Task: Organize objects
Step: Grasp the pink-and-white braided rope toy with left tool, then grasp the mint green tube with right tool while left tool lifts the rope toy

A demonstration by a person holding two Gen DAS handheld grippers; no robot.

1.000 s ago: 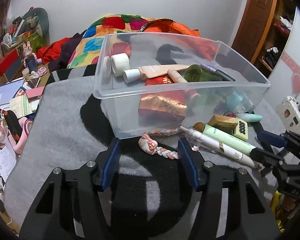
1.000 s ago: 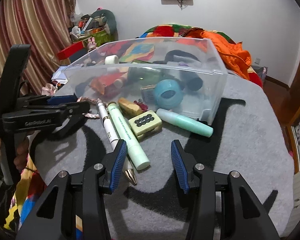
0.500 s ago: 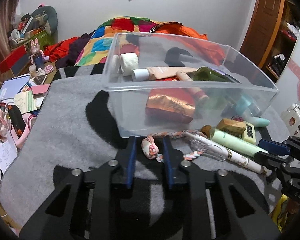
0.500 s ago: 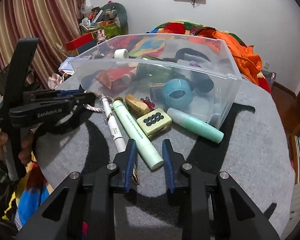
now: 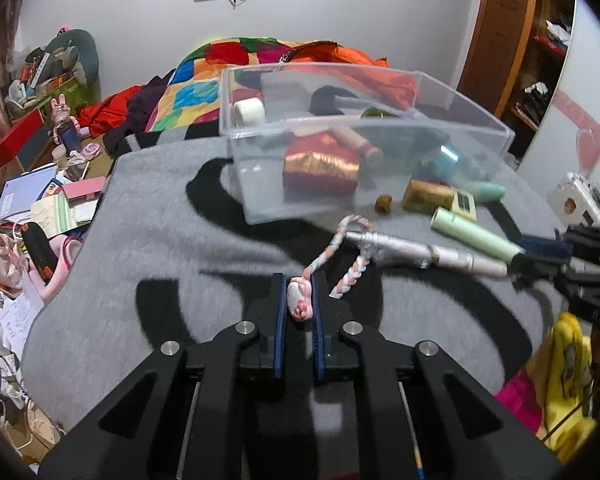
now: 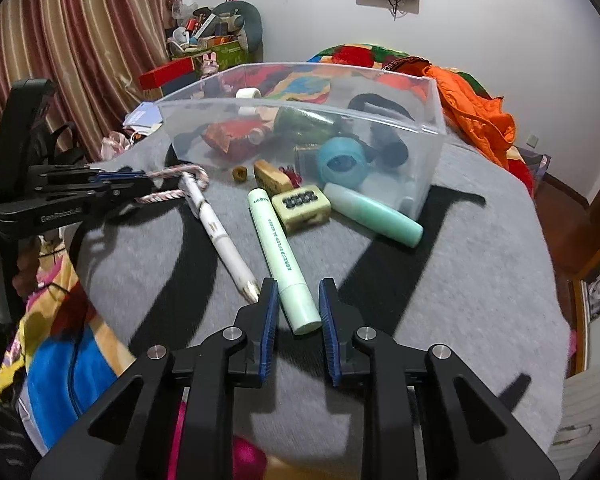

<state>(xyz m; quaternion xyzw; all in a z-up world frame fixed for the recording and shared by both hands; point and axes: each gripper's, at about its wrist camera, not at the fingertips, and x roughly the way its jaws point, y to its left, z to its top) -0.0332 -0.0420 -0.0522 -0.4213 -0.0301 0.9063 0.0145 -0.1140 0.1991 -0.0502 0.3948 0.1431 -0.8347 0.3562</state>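
Our left gripper [image 5: 299, 300] is closed on the pink charm of the braided cord [image 5: 354, 276], in front of the clear bin [image 6: 384, 118]. Our right gripper [image 6: 299, 306] is part open around the green tube [image 6: 282, 256], near the bin. The bin holds a white roll [image 5: 249, 111], a red-gold packet [image 5: 320, 166] and a blue ring [image 6: 342, 162].

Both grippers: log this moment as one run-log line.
left gripper: shut on braided cord charm | right gripper: around pale green tube, grip not confirmed | clear bin: partly filled
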